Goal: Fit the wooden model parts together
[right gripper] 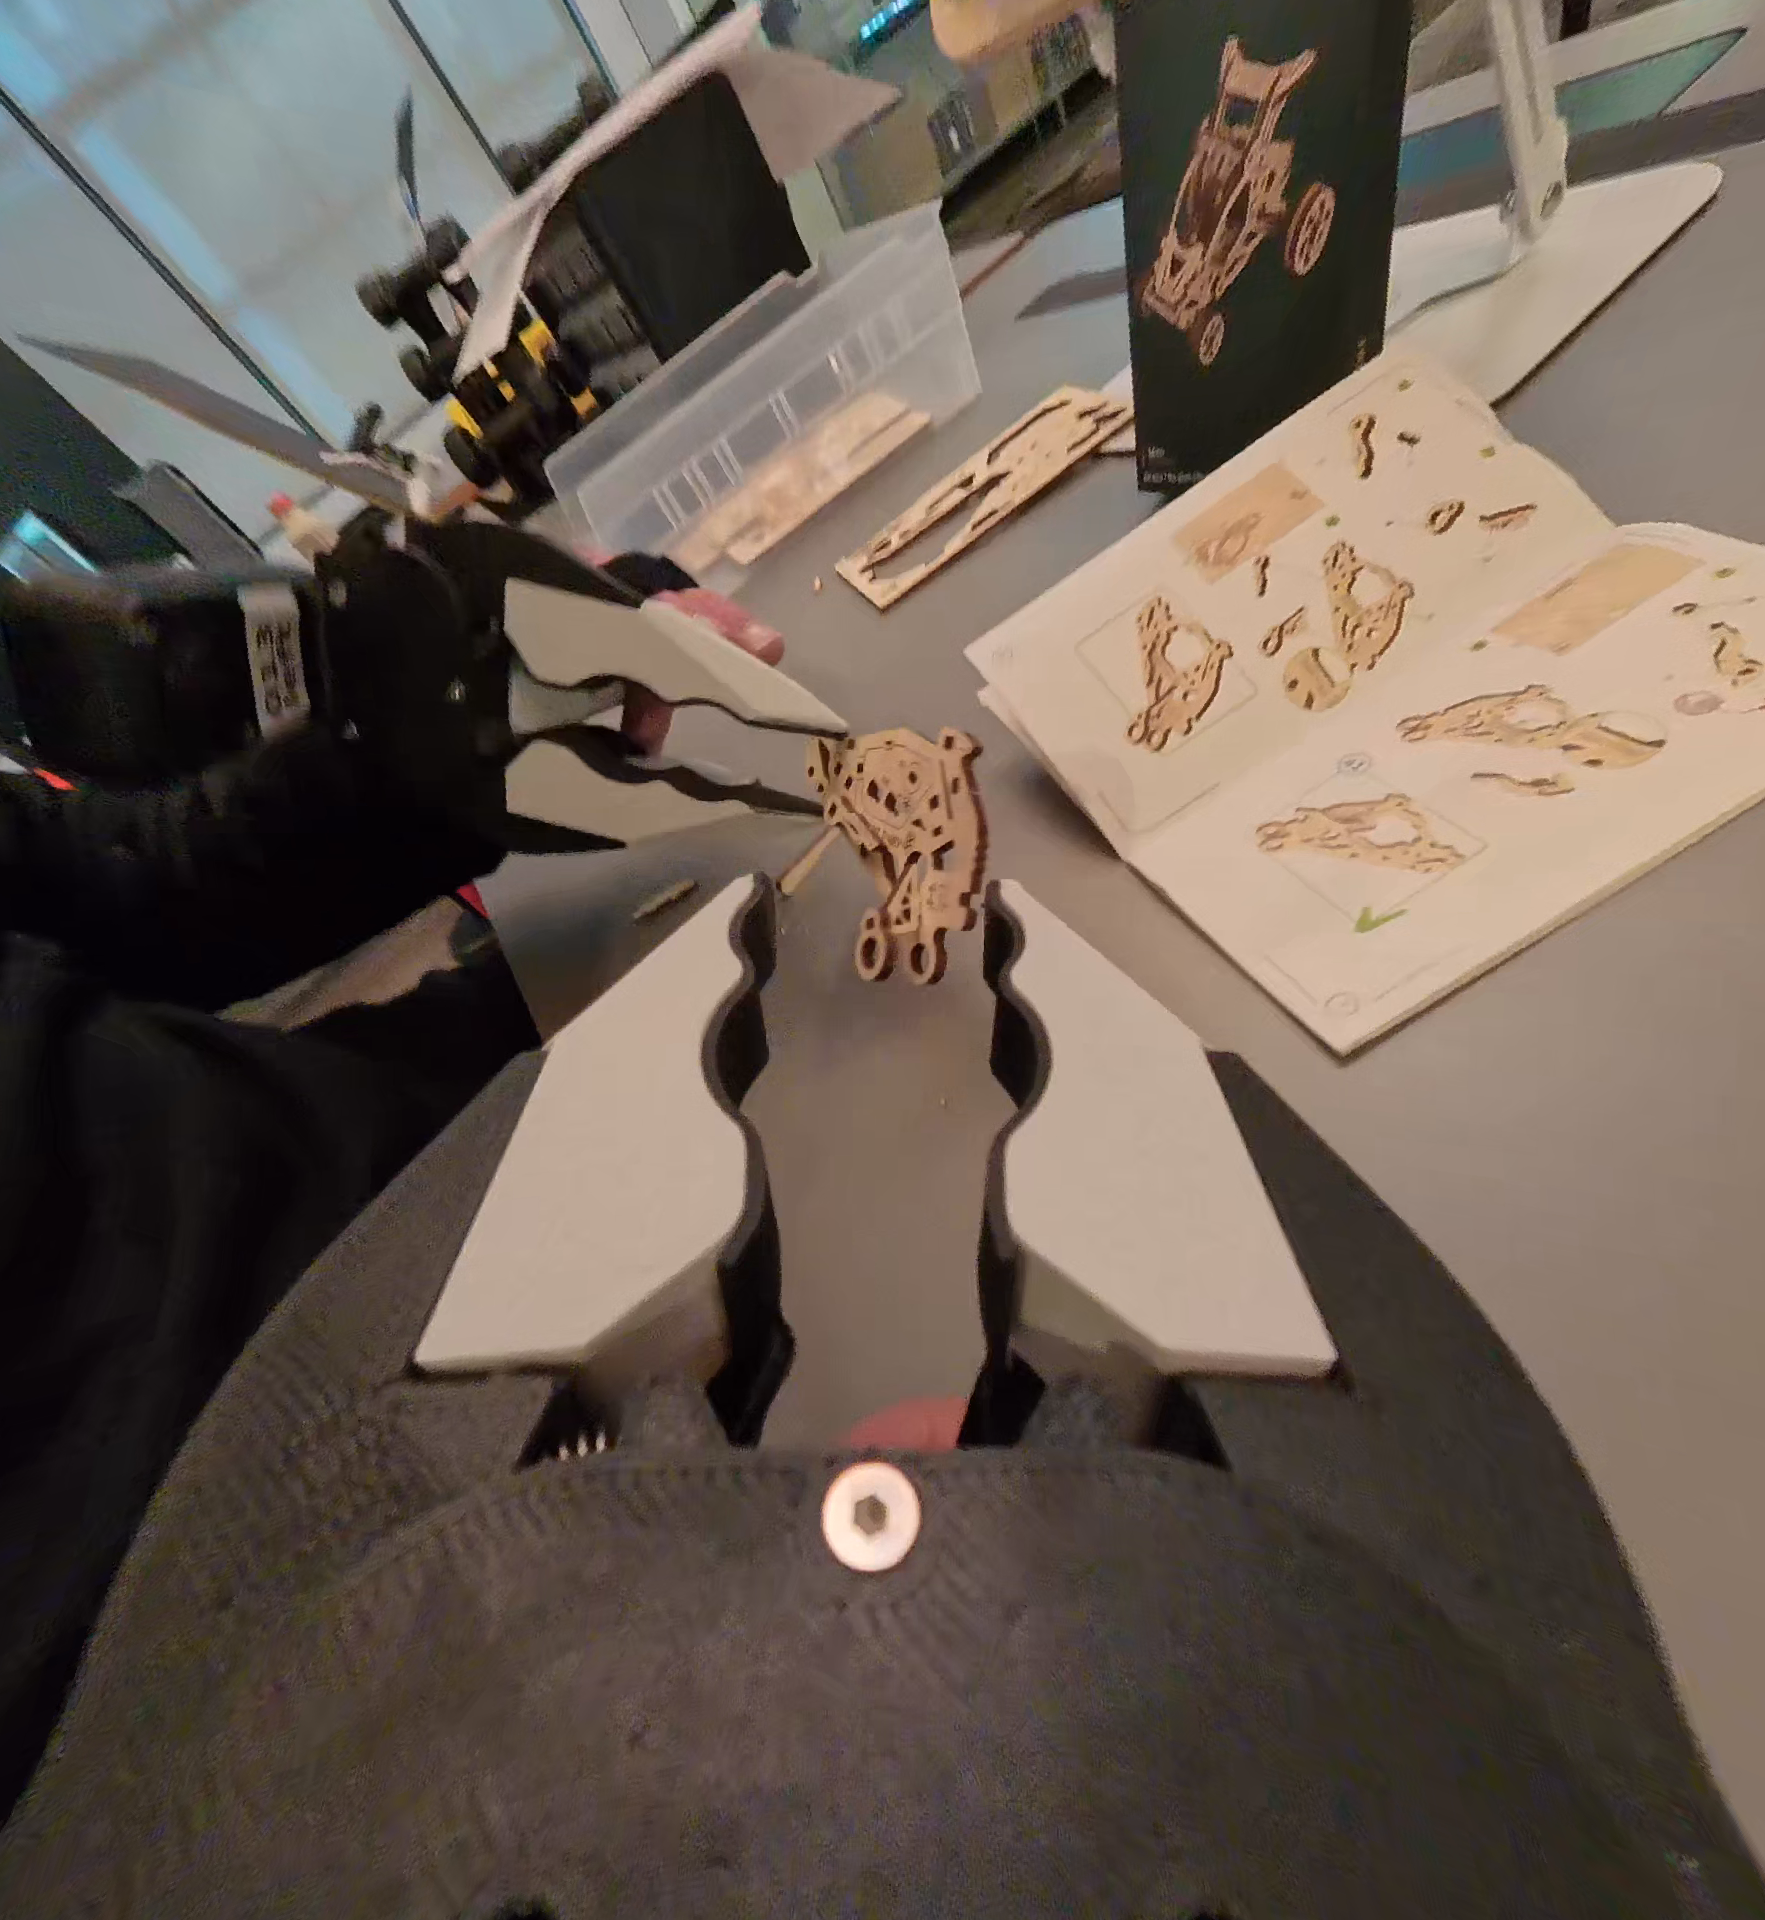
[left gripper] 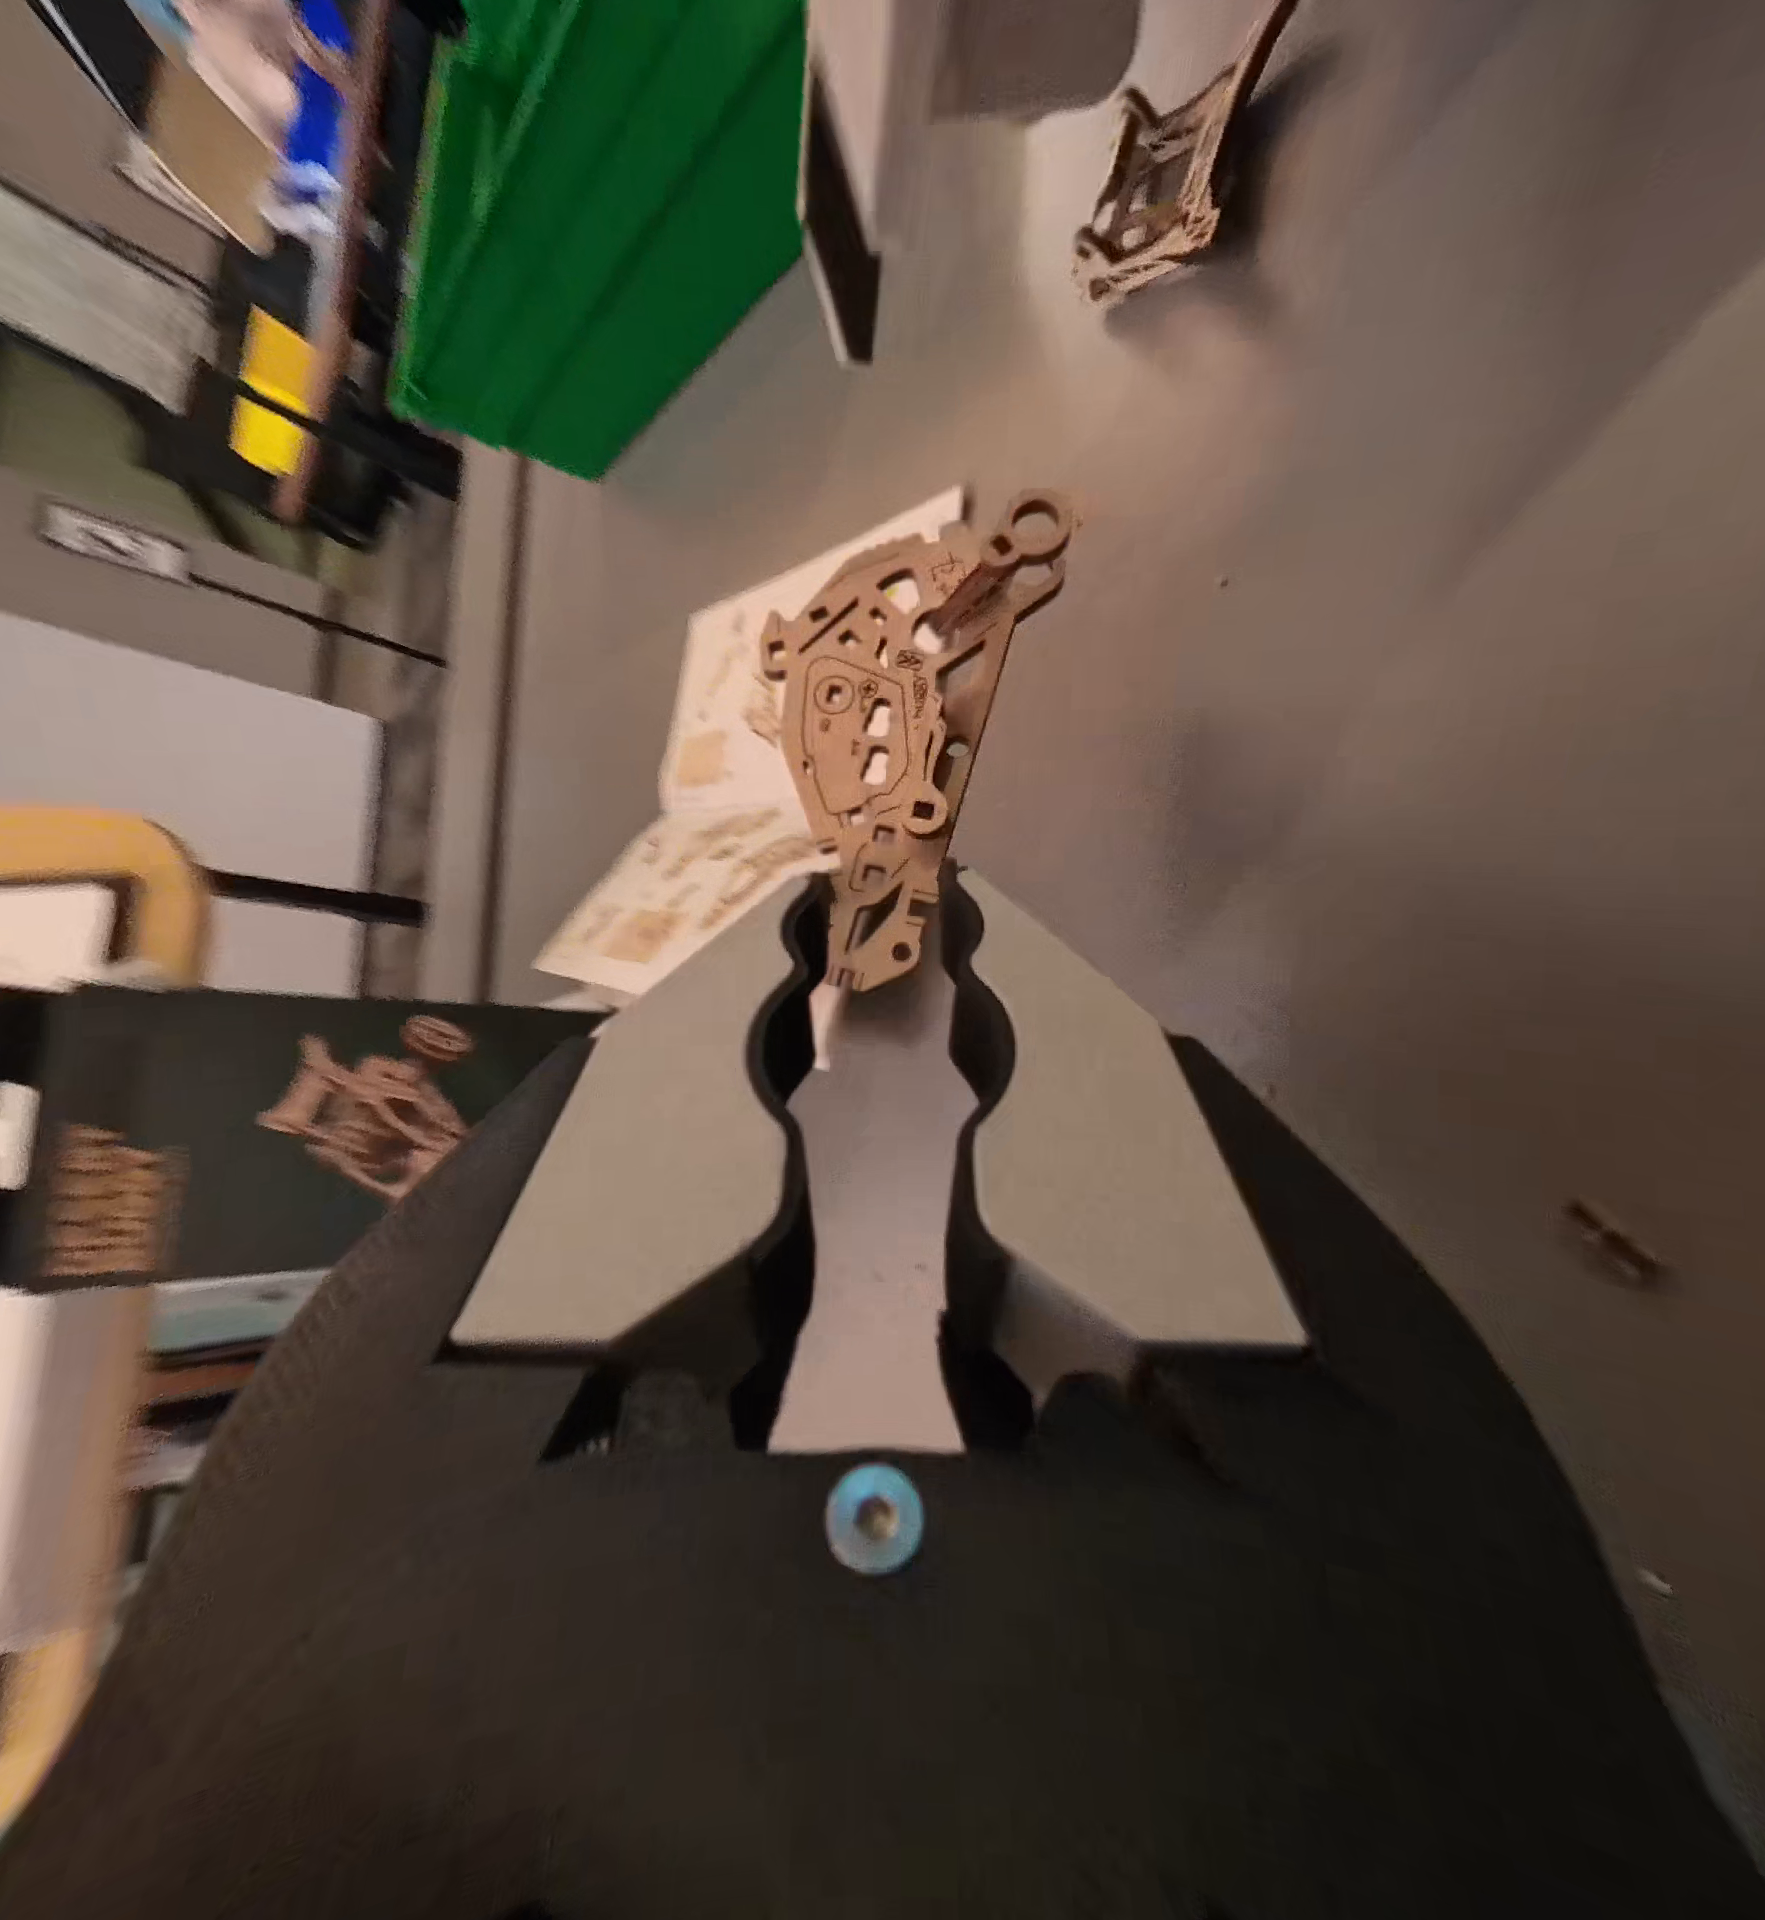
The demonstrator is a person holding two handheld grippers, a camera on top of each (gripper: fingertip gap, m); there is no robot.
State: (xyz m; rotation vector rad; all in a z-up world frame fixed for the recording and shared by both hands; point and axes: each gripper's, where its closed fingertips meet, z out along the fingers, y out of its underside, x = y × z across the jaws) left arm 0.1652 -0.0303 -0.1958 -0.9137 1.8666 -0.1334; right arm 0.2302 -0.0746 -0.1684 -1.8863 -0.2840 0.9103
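Wooden model parts (right gripper: 904,831), a small sub-assembly already slotted together, hang above the surface (right gripper: 1480,1195), clamped in my left jaws (left gripper: 883,914); my right jaws (right gripper: 873,914) stand apart, empty; cut sheets (right gripper: 982,499) suggest much remains

You work at a grey table (right gripper: 1480,1195); big bright windows (right gripper: 182,156) fill the upper left of the frame.
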